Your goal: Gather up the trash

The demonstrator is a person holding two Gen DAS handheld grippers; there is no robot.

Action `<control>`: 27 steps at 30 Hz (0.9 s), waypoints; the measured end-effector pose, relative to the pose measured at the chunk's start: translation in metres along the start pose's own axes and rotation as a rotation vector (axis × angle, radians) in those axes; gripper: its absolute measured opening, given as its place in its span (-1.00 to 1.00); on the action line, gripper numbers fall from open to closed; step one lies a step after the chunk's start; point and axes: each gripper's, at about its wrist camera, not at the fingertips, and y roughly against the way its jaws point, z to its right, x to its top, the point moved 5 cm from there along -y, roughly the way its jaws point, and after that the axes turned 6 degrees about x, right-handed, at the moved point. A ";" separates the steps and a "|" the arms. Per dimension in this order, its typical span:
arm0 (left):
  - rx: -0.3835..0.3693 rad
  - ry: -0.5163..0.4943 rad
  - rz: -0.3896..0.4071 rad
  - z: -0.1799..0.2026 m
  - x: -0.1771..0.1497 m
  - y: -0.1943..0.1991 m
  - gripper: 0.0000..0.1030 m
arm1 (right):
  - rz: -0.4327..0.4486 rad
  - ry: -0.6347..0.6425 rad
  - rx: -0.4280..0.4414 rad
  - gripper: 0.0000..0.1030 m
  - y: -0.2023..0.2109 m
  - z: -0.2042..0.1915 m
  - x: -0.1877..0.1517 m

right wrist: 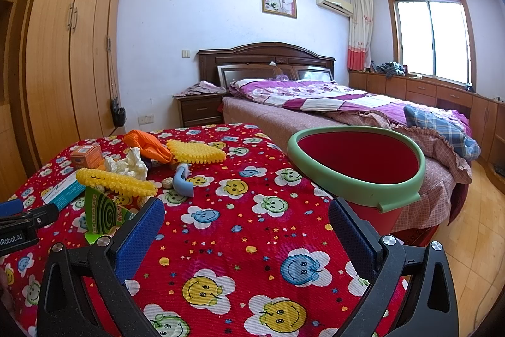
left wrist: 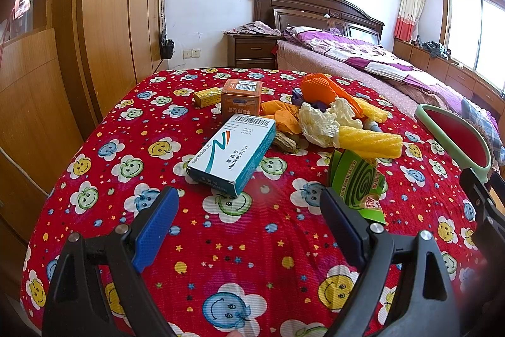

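A pile of trash lies on the red smiley tablecloth (left wrist: 252,242): a white and teal medicine box (left wrist: 232,152), an orange box (left wrist: 241,98), a small yellow box (left wrist: 206,96), crumpled white paper (left wrist: 318,122), yellow foam pieces (left wrist: 369,142), orange net (left wrist: 318,89) and a green mosquito-coil packet (left wrist: 359,182). My left gripper (left wrist: 249,207) is open and empty, just in front of the medicine box. My right gripper (right wrist: 246,220) is open and empty above the cloth, between the green packet (right wrist: 101,215) and a red bin with a green rim (right wrist: 356,166) at the table's right edge.
A bed (right wrist: 331,103) with purple bedding stands behind the table. Wooden wardrobes (left wrist: 104,21) line the left wall. A nightstand (left wrist: 252,49) is by the headboard. A blue-grey curved piece (right wrist: 183,182) and a peanut (left wrist: 284,142) lie among the trash.
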 end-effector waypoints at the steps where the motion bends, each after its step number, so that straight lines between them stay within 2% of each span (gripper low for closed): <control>1: 0.000 0.000 0.000 0.002 0.000 0.000 0.77 | 0.000 0.000 0.000 1.00 0.000 0.000 0.000; 12: -0.010 -0.006 -0.007 0.004 -0.001 -0.001 0.77 | 0.001 0.000 0.001 1.00 0.000 0.001 0.000; 20: -0.049 -0.097 0.007 0.012 0.019 0.004 0.70 | -0.023 -0.004 0.005 1.00 0.001 0.002 0.001; 27: -0.087 -0.139 -0.086 0.008 0.039 -0.026 0.68 | -0.104 -0.061 0.039 1.00 -0.013 0.009 0.001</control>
